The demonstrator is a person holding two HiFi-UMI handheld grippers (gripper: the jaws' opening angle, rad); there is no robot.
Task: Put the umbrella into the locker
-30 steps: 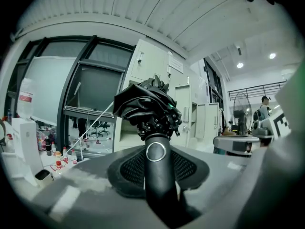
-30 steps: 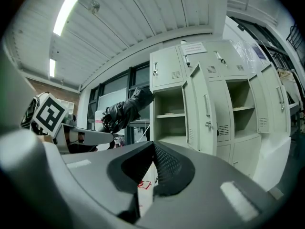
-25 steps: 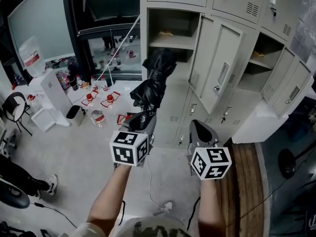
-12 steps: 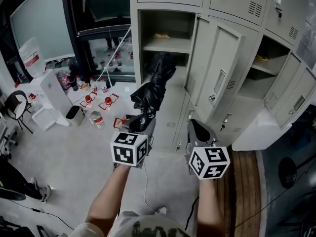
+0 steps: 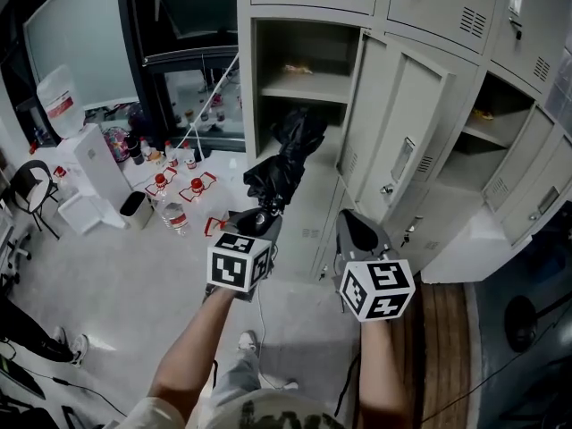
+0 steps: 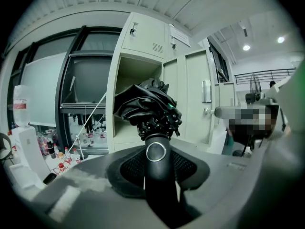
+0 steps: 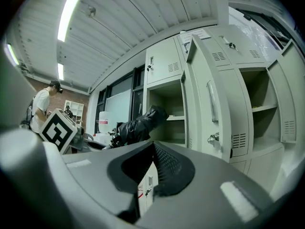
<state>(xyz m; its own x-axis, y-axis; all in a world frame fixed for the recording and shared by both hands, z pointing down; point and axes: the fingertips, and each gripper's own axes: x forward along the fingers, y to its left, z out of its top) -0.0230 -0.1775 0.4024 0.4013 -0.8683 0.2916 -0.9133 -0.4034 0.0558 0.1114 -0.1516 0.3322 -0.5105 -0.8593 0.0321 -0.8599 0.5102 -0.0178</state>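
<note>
Black folded fabric umbrella (image 5: 281, 161) juts forward and upward from the left gripper (image 5: 260, 219), whose jaws clamp its dark round handle (image 6: 157, 175). Its bunched tip sits at the mouth of the open compartment in the pale grey metal locker (image 5: 247, 105), below the shelf (image 5: 304, 86). The right gripper (image 5: 357, 228) has its jaws pressed together on nothing, near the swung-open locker door (image 5: 398, 132).
</note>
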